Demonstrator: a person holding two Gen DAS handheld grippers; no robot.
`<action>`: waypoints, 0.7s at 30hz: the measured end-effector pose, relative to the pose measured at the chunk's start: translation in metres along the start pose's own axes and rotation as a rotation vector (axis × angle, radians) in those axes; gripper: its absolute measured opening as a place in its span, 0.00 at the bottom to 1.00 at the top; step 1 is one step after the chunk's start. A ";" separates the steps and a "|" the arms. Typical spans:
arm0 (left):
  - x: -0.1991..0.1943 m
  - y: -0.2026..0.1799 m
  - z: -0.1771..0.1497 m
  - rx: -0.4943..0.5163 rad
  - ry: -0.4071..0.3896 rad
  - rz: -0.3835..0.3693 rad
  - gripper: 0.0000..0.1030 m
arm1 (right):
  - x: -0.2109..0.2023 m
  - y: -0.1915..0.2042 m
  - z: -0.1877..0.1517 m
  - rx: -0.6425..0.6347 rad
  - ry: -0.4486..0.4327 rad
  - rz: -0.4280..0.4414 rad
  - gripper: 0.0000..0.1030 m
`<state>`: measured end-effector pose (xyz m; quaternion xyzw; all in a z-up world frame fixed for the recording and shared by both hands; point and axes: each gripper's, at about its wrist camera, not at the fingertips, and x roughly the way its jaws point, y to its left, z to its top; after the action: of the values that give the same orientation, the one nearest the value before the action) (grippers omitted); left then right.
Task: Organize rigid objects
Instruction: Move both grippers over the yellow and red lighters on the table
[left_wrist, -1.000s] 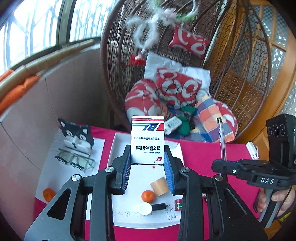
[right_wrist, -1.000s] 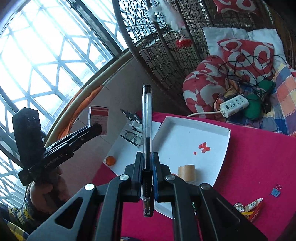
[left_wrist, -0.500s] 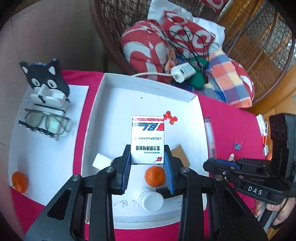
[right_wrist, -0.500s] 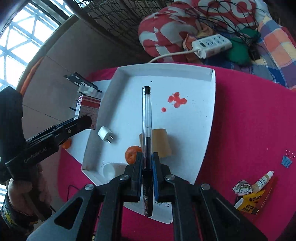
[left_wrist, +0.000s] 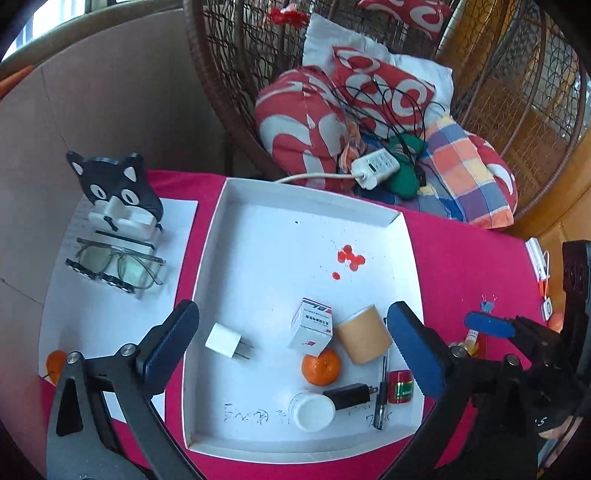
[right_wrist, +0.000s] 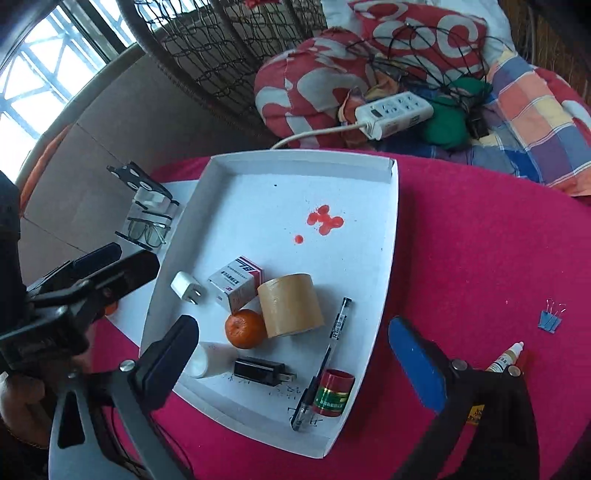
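both grippers are wide and carry nothing: my left gripper (left_wrist: 291, 347) hangs above the near half of the white tray (left_wrist: 207, 266), my right gripper (right_wrist: 293, 349) above its near right corner. the medicine box (right_wrist: 236, 286) lies tilted in the tray, touching the brown tape roll (right_wrist: 290, 304) and just beside the mandarin (right_wrist: 245, 328). the pen (right_wrist: 325, 360) lies along the tray's right side, its lower end touching the small red jar (right_wrist: 332, 393). these look settled, so i judge what is left sits out on the red desk (right_wrist: 480, 258): the dropper bottle (right_wrist: 504, 356) close to my right gripper, and the blue binder clips (right_wrist: 550, 319) further off.

the bottle looks like light, smooth plastic, stiff enough for a firm pinch. i'd take it across the middle of the body, not the narrow cap, since it may roll or squirt out sideways. the clips are tiny and flat; i'd grip the blue body rather than the wire handles.
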<state>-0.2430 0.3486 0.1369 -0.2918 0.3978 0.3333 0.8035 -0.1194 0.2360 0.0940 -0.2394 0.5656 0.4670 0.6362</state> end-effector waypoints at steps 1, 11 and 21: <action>-0.001 -0.001 0.000 0.002 -0.001 -0.001 1.00 | -0.002 0.001 -0.001 -0.002 -0.001 0.002 1.00; -0.014 -0.028 -0.008 0.063 -0.012 -0.012 1.00 | -0.021 -0.011 -0.009 0.021 -0.054 -0.034 1.00; -0.013 -0.092 -0.025 0.167 0.036 -0.060 1.00 | -0.056 -0.101 -0.028 0.223 -0.146 -0.205 1.00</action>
<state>-0.1899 0.2702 0.1534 -0.2418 0.4294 0.2693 0.8274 -0.0419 0.1493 0.1168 -0.1892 0.5386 0.3500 0.7427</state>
